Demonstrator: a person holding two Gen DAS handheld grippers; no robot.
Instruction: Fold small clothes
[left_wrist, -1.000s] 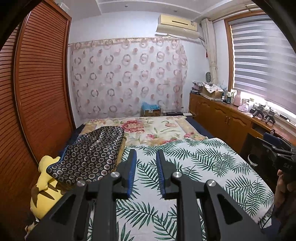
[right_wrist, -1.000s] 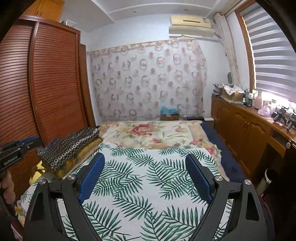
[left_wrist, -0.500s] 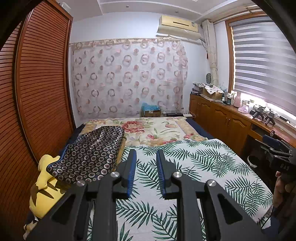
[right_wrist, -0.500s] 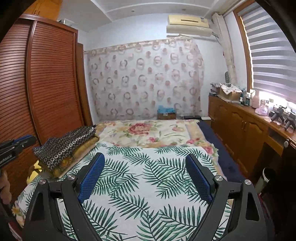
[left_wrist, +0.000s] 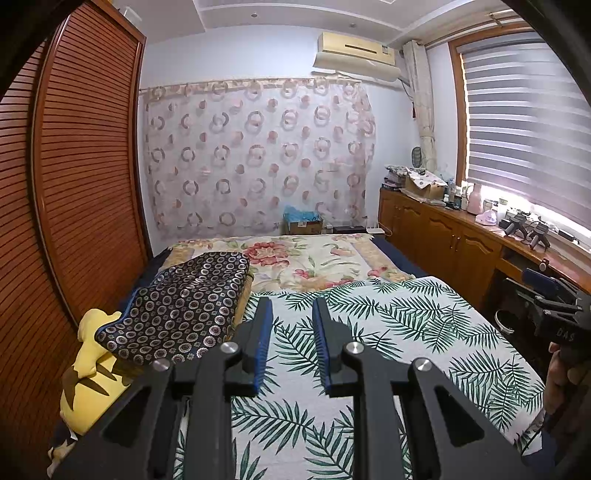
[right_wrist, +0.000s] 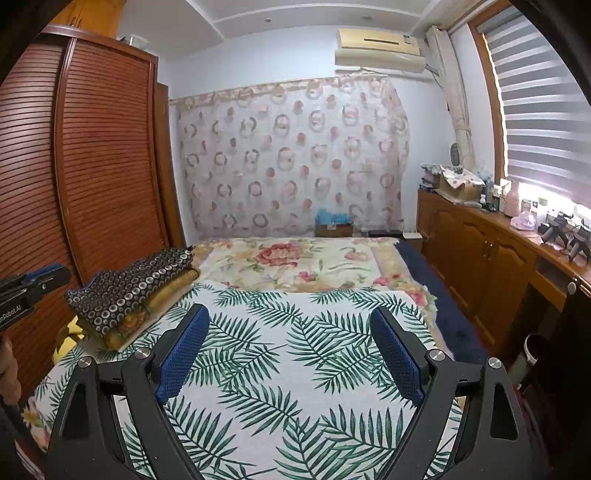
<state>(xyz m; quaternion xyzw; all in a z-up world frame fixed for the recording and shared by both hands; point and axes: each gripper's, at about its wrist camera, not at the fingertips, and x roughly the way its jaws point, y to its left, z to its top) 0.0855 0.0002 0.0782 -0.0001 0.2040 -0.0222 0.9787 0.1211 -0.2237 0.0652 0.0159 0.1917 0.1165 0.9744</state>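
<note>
yellow plush toy (left_wrist: 83, 373), left view only

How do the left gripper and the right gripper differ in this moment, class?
The left gripper has its jaws close together with a narrow gap; the right gripper has them spread wide. The left points nearer the folded dotted cloth; the right points at the middle of the palm-leaf sheet. Both hold nothing and have blue pads.
</note>
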